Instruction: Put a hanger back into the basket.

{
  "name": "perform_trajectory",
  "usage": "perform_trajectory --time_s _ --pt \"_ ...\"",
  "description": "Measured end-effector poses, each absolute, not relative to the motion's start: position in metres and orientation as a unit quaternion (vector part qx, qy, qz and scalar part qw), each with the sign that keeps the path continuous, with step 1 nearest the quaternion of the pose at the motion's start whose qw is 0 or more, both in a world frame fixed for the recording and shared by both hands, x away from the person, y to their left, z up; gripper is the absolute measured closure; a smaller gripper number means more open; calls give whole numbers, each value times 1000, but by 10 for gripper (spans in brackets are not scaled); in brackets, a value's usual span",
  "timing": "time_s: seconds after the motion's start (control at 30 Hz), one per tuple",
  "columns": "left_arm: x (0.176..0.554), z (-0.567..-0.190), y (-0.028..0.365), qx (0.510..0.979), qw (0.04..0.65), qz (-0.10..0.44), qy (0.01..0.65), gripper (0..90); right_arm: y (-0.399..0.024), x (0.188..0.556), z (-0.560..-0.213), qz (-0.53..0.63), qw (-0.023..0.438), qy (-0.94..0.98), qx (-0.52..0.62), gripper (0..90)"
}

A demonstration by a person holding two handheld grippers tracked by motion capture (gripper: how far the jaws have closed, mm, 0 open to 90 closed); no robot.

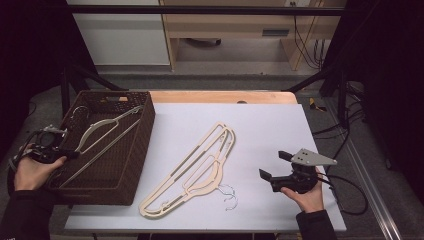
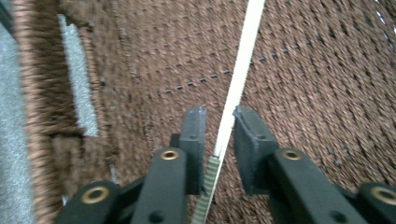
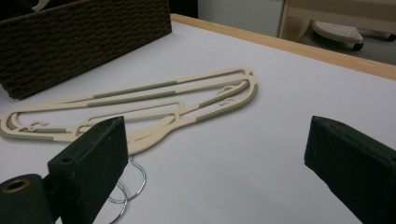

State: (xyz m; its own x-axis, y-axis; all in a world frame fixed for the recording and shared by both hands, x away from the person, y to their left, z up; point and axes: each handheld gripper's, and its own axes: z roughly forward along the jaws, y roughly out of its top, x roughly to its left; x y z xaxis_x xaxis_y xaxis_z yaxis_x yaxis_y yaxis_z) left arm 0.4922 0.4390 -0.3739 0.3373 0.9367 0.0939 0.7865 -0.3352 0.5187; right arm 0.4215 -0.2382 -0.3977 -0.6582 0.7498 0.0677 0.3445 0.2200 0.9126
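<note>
A cream clothes hanger [image 1: 100,132] lies slanted inside a dark woven basket [image 1: 145,130] at the table's left. My left gripper [image 1: 72,154] reaches into the basket from its left side. In the left gripper view its jaws [image 2: 219,114] straddle the hanger's thin bar [image 2: 243,60] with a small gap showing on the left, so the pads are not pressing on it. Two more cream hangers [image 1: 200,170] lie stacked on the white mat, their metal hooks [image 1: 227,195] towards me. My right gripper [image 1: 272,165] stands wide open to their right, with nothing between its jaws [image 3: 217,149]; the hangers [image 3: 140,100] lie ahead of it.
The basket's woven floor [image 2: 303,93] lies under the left jaws, with a handle slot [image 2: 77,79] in its wall. A white mat [image 1: 265,125] covers the wooden table. Cables trail off the right edge [image 1: 350,195]. A dark frame and furniture stand beyond the table.
</note>
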Motion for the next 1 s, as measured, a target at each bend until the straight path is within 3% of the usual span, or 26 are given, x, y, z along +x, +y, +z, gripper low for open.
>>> perform_trajectory --time_s 0.33,0.53,0.77,1.0 --pt "484 -369 444 778 210 227 547 581 -238 422 -397 511 201 754 362 64" --pt "490 -373 444 780 177 229 555 611 -238 422 -397 511 201 753 361 64" --pt "485 -371 441 776 182 246 552 591 -238 421 -397 512 198 753 362 63" --pt "466 -347 421 771 248 276 517 483 -239 421 -397 514 197 753 361 64"
